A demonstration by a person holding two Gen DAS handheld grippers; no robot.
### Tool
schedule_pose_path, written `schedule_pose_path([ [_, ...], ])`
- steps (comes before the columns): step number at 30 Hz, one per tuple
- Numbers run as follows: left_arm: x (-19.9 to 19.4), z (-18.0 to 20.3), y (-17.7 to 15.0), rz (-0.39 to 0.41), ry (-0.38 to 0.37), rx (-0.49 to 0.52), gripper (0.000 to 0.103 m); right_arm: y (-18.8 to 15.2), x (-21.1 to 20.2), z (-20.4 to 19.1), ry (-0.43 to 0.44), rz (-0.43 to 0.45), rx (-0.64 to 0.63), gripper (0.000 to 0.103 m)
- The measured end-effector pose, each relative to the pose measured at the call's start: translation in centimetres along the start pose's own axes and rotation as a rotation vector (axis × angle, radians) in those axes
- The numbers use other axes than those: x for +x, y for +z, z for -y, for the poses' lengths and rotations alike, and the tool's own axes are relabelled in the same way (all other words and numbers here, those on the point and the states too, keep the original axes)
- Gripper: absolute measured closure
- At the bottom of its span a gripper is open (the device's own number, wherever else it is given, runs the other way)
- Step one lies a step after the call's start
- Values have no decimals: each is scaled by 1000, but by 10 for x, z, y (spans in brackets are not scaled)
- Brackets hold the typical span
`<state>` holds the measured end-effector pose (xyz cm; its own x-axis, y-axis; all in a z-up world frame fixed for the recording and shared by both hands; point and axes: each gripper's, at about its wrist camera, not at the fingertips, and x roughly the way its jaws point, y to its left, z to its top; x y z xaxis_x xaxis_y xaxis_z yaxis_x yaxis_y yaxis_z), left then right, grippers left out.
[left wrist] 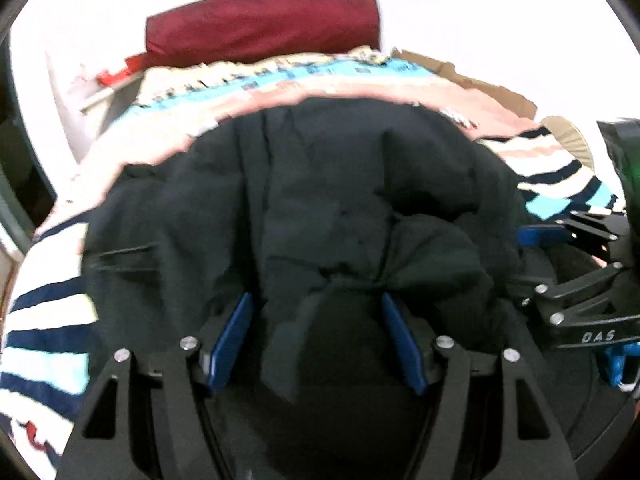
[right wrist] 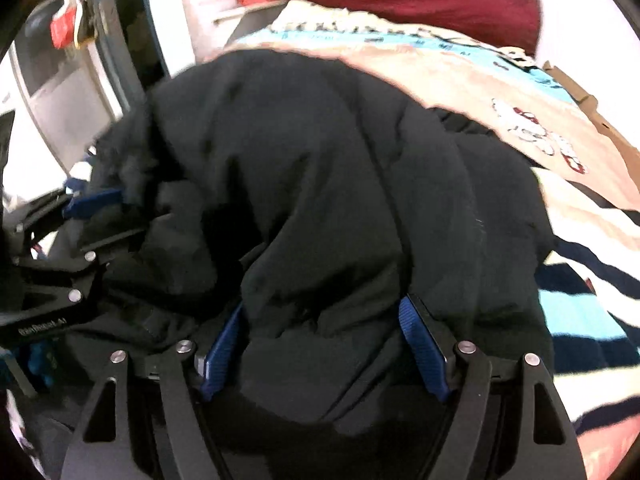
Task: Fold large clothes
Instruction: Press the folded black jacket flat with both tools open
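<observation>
A large black padded jacket (left wrist: 320, 184) lies heaped on a bed, bulky and creased. My left gripper (left wrist: 316, 308) has its blue pads (left wrist: 234, 336) set wide, with a thick bunch of the jacket gathered between them. In the right wrist view the jacket (right wrist: 320, 160) fills the whole gap of my right gripper (right wrist: 320, 308), whose pads (right wrist: 422, 340) press on its bulk. Each gripper shows in the other's view: the right gripper (left wrist: 524, 258) at the jacket's right edge, the left gripper (right wrist: 120, 216) at its left edge. Both point steeply down at the near side of the garment.
The bedspread (left wrist: 48, 320) under the jacket is pink with navy, cream and cyan stripes. A dark red pillow (left wrist: 260, 20) lies at the far end. Flat cardboard (left wrist: 480, 80) runs along the bed's far right side. A dark door frame (right wrist: 120, 20) stands left of the bed.
</observation>
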<state>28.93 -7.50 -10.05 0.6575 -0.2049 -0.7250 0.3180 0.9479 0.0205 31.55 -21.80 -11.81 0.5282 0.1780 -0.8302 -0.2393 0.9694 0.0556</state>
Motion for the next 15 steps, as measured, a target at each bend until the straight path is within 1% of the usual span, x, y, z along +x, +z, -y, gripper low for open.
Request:
schedule_pose_path([
  [2,-23,3,-2,40,32,0,38,-5,-21,-1,-3,38,22,28],
  [4,-50,8,-5,80,65,10,38,-11,-40,-3,14,65,40,28],
  [7,-86,12,-12,123,90,16,38,-26,-74,-14,21,111,34,27],
  [10,-114,16,-20,150,101,12,38,-42,-106,-24,22,146,13,27],
  [15,-148,26,-41,178,139,22,38,-66,-146,-28,6,194,2,27],
])
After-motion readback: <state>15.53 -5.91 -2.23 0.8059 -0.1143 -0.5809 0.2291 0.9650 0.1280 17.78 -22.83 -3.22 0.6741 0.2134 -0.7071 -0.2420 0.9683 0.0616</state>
